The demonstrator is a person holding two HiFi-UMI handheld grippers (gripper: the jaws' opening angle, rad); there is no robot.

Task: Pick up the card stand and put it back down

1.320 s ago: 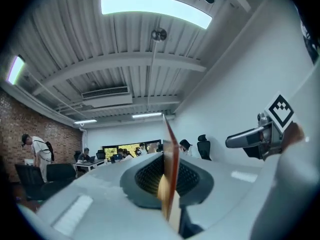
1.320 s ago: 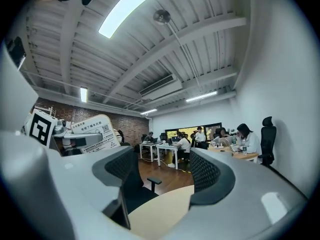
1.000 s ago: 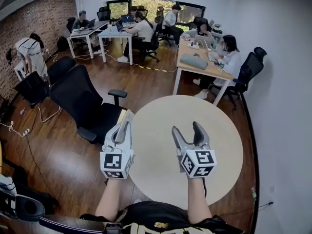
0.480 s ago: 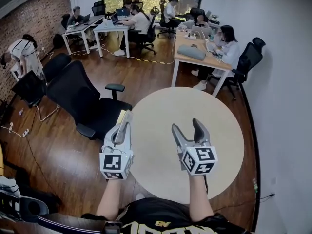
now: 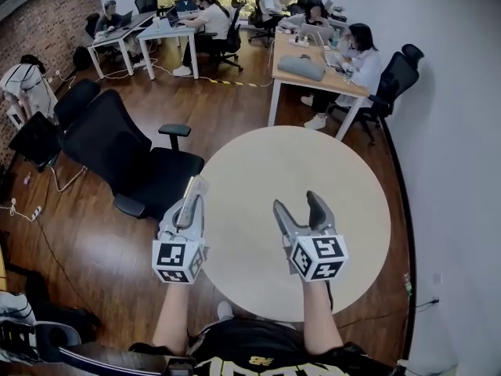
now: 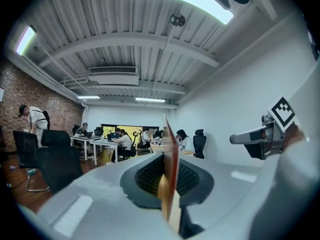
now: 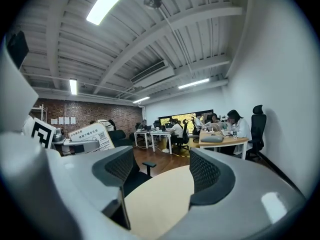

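My left gripper (image 5: 192,200) is shut on the card stand (image 5: 196,187), a thin flat card held up over the left edge of the round beige table (image 5: 258,159). The left gripper view has the card stand (image 6: 169,149) edge-on, pinched between the pads. From the right gripper view the card stand (image 7: 91,133) shows its white printed face with a square code. My right gripper (image 5: 296,204) hovers over the table to the right, level with the left one, and stands open. Nothing lies between its fingers (image 7: 121,169); only the tabletop (image 7: 160,194) shows below.
A black office chair (image 5: 129,159) stands close to the table's left side. Behind the table is a wooden desk (image 5: 313,73) with seated people, and more desks (image 5: 160,30) at the back left. A white wall (image 5: 454,131) runs along the right.
The head view has tilted, so the table and room sit higher in the picture. Both grippers keep their pose, the left still holding the card stand.
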